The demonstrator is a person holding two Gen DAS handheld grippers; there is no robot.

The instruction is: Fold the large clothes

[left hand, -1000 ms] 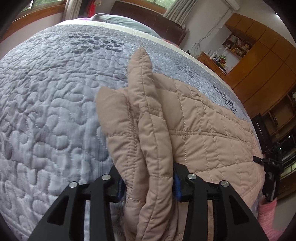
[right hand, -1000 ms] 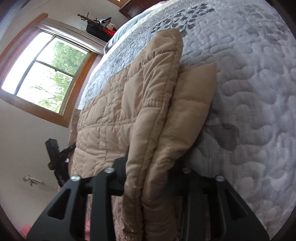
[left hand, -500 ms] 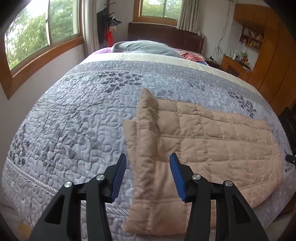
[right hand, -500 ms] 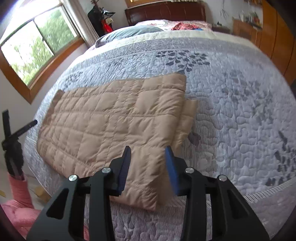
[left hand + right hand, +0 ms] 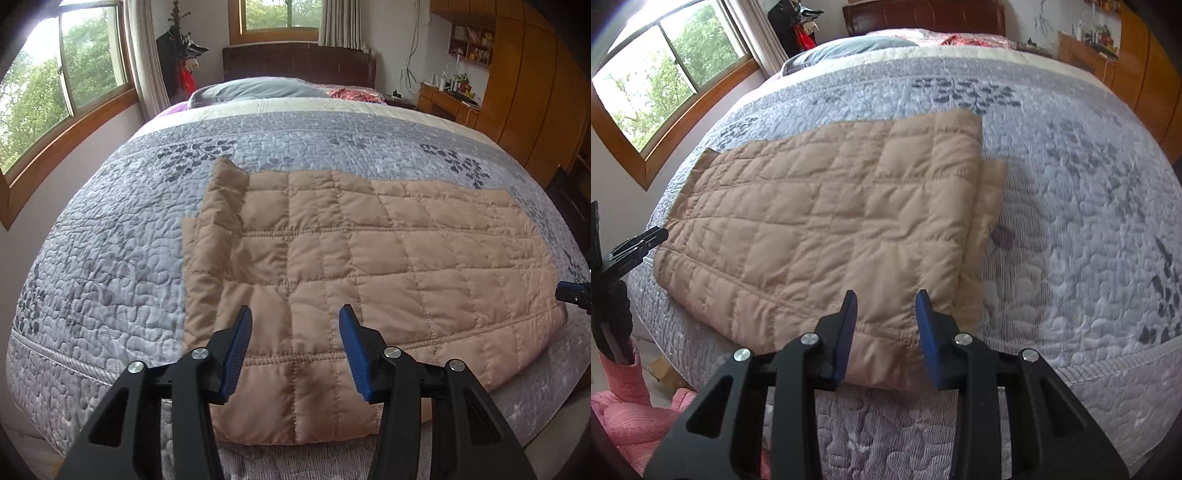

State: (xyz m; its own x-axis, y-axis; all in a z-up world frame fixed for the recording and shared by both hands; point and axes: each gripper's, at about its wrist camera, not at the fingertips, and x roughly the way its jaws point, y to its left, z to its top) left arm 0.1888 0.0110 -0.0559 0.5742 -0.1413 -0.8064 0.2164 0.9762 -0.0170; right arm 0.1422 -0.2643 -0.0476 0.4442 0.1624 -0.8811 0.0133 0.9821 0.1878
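Observation:
A tan quilted garment (image 5: 369, 266) lies folded flat on the grey quilted bedspread (image 5: 110, 251), near the bed's foot edge. It also shows in the right wrist view (image 5: 827, 221), with a lower layer sticking out at its right side. My left gripper (image 5: 295, 317) is open and empty, held back above the garment's near left part. My right gripper (image 5: 885, 301) is open and empty, above the garment's near right corner. The tip of the other gripper (image 5: 639, 240) shows at the left edge of the right wrist view.
Pillows (image 5: 258, 90) and a dark headboard (image 5: 299, 62) are at the far end of the bed. Windows (image 5: 62, 96) line the left wall. Wooden cabinets (image 5: 535, 92) stand at the right. A pink cloth (image 5: 635, 402) lies on the floor by the bed.
Both grippers were shut on the garment's folded edges; they have let go, opened and pulled back. The garment now lies flat on the bed.

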